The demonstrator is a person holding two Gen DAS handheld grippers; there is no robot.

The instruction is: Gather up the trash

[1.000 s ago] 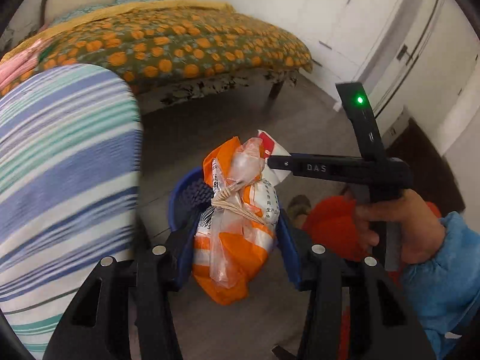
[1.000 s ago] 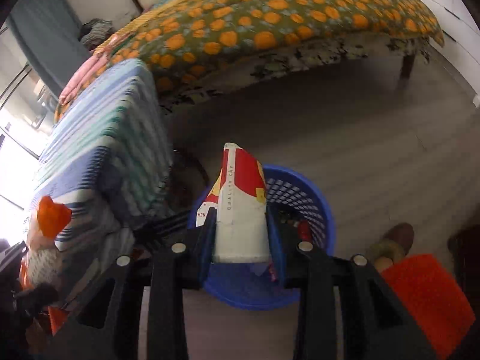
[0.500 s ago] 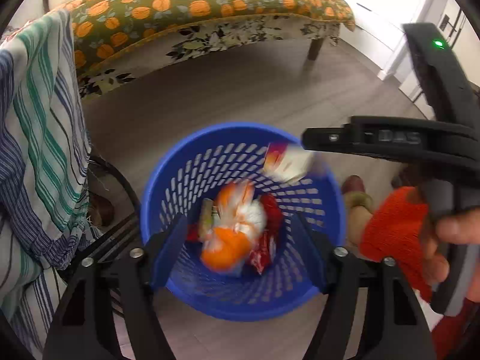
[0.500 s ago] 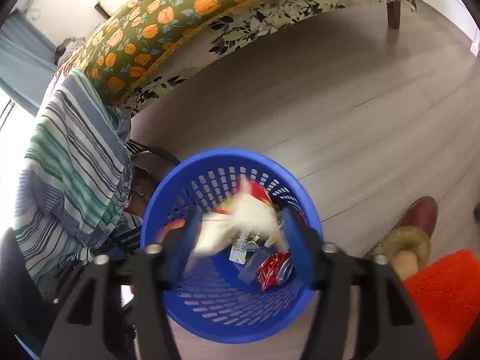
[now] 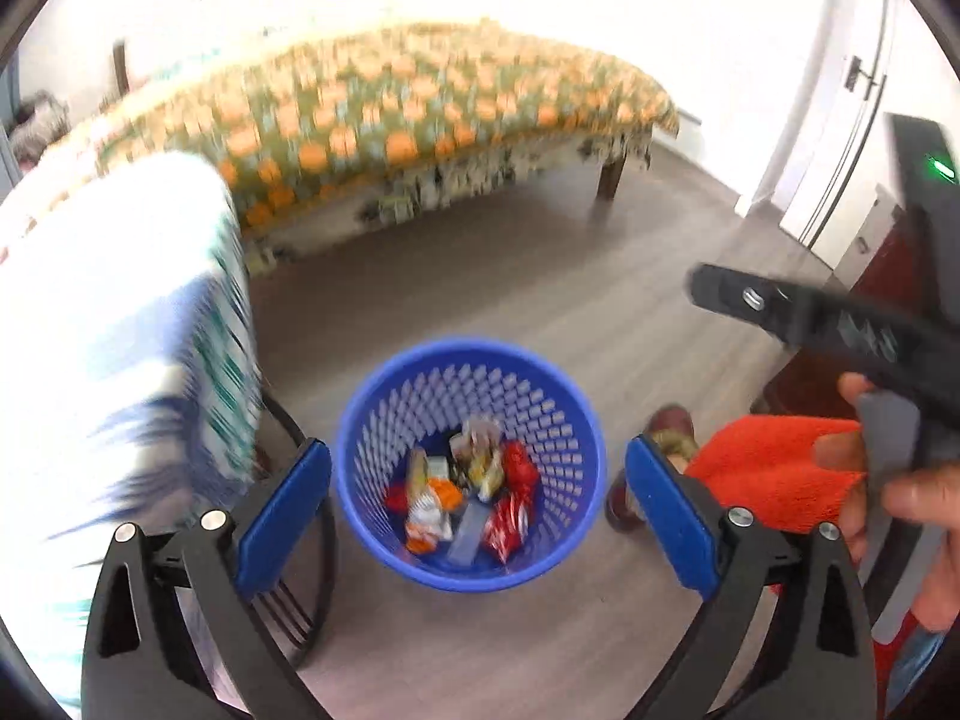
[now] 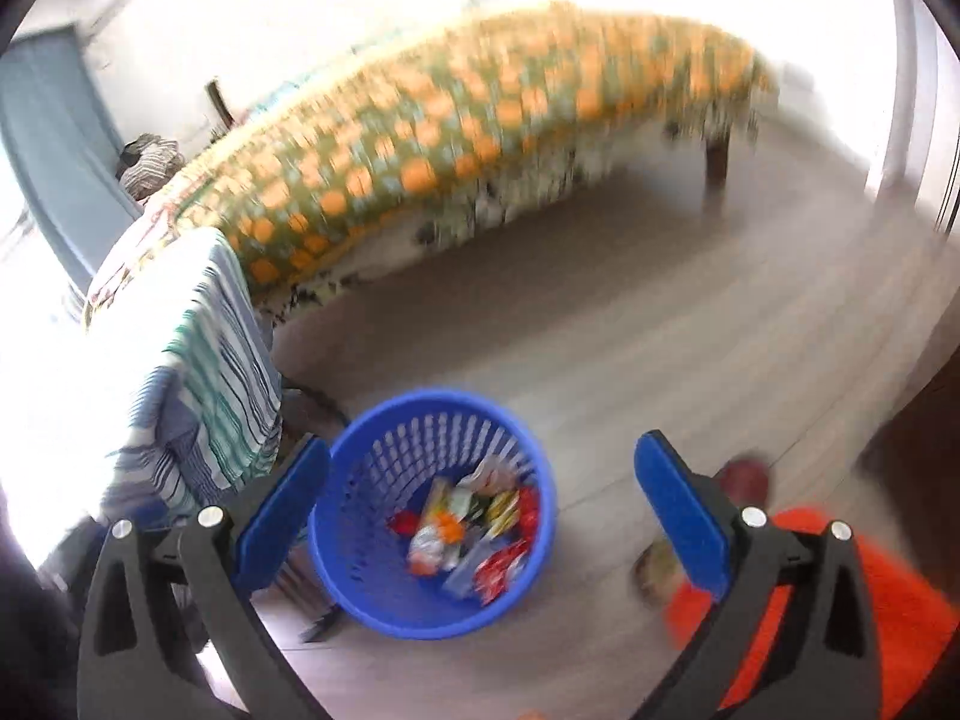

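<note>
Both grippers held above the floor, angled down at the bin. Left gripper (image 5: 477, 501): jaws spread wide, having just been opening, nothing between the blue pads. Right gripper (image 6: 480, 507): same, jaws wide after just opening, nothing between them. In the left wrist view the right gripper's black body shows at the right edge, a hand (image 5: 900, 498) wrapped round its grip, green light lit on top.

Below and just ahead: round blue plastic basket (image 5: 384, 516) with a slotted wall, standing upright on the grey wood-plank floor (image 5: 540, 276). The trash (image 5: 465, 501) lies in its bottom: crumpled snack wrappers, red, orange, white and silvery, heaped together. Individual packets too blurred to name.

Just right of the basket: a brown slipper (image 5: 669, 426) on a foot, and orange-red cloth (image 5: 774, 468) over the leg above it.

Left of the basket: a cloth striped in blue, green and white (image 6: 204, 396) hangs over something. Its edge is near the basket rim; dark curved metal legs (image 5: 318, 540) show beneath it.

Farther back: a bed (image 6: 480, 120) with a green cover printed with orange fruit, floral valance below, one dark wooden leg (image 5: 609, 177) visible. White wall behind it; white doors with a dark handle (image 5: 864, 75) at far right. Much motion blur across the background.
</note>
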